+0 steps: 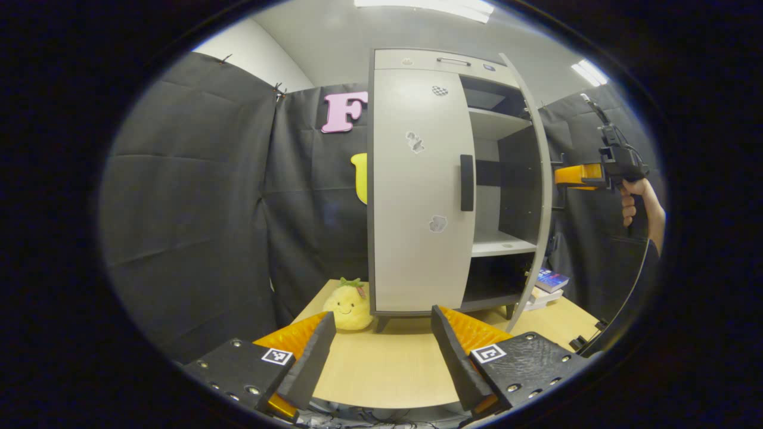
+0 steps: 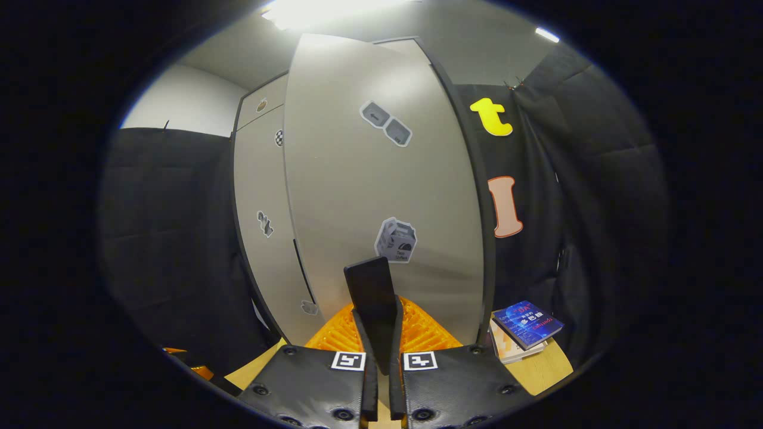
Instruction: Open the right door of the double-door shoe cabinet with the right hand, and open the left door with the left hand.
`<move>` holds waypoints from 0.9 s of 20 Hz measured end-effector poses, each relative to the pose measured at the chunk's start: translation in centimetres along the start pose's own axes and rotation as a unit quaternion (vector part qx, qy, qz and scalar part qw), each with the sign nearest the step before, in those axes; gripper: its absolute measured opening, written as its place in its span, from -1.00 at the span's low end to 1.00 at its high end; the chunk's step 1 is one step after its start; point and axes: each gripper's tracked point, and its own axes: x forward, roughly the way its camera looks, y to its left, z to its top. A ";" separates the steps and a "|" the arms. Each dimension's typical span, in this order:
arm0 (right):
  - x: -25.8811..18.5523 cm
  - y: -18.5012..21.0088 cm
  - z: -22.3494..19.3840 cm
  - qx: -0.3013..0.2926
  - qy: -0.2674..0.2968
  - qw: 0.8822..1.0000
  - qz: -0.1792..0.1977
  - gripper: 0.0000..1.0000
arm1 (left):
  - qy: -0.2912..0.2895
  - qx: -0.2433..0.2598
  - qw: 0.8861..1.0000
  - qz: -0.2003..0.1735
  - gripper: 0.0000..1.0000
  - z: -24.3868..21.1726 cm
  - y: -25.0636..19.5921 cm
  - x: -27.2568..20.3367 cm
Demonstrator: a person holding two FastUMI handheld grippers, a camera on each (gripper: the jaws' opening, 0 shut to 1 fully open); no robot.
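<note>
Meanwhile right tongs clamp right door handle; left tongs wide, left door closed.

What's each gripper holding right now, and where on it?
Right gripper: jaws shut on the dark vertical handle of the grey right cabinet door. Left gripper: open, holding nothing.

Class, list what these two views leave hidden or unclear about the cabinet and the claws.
- Left gripper view: the right door shows edge-on, its handle hidden; the right claw is partly behind that door.
- Left gripper view: the lower compartment is too dark to read.
- Right gripper view: the right door blocks the cabinet's interior; the handle hides the claw's contact.
</note>
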 end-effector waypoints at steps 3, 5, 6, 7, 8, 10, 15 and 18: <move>-2.2 -2.2 0.1 0.022 -0.011 1.000 -0.009 -0.82 | 0.006 -0.006 1.000 -0.013 0.86 -0.6 -0.7 1.0; -2.9 -3.2 0.4 0.025 -0.014 0.999 -0.019 -0.82 | 0.010 -0.007 1.000 -0.021 0.87 -0.7 -1.4 1.6; -3.2 -3.6 0.5 0.025 -0.016 0.999 -0.022 -0.82 | 0.010 -0.006 1.000 -0.026 0.87 -0.6 -1.7 1.9; -3.4 -3.8 0.6 0.028 -0.016 0.999 -0.022 -0.82 | 0.010 -0.006 0.999 -0.031 0.86 -0.6 -2.0 2.2; -3.6 -4.0 0.7 0.031 -0.016 0.999 -0.020 -0.82 | 0.013 -0.007 0.999 -0.037 0.86 -0.7 -2.4 2.5; -3.8 -4.7 0.8 0.026 -0.018 0.999 -0.019 -0.83 | 0.019 -0.008 0.999 -0.048 0.86 -0.9 -3.1 3.0; -4.5 -6.3 1.0 0.054 -0.020 0.998 -0.034 -0.83 | 0.018 -0.007 0.998 -0.062 0.86 -0.9 -4.0 3.7; -5.2 -8.1 1.5 0.060 -0.026 0.997 -0.051 -0.83 | 0.021 -0.023 0.997 -0.067 0.87 -1.2 -4.2 3.9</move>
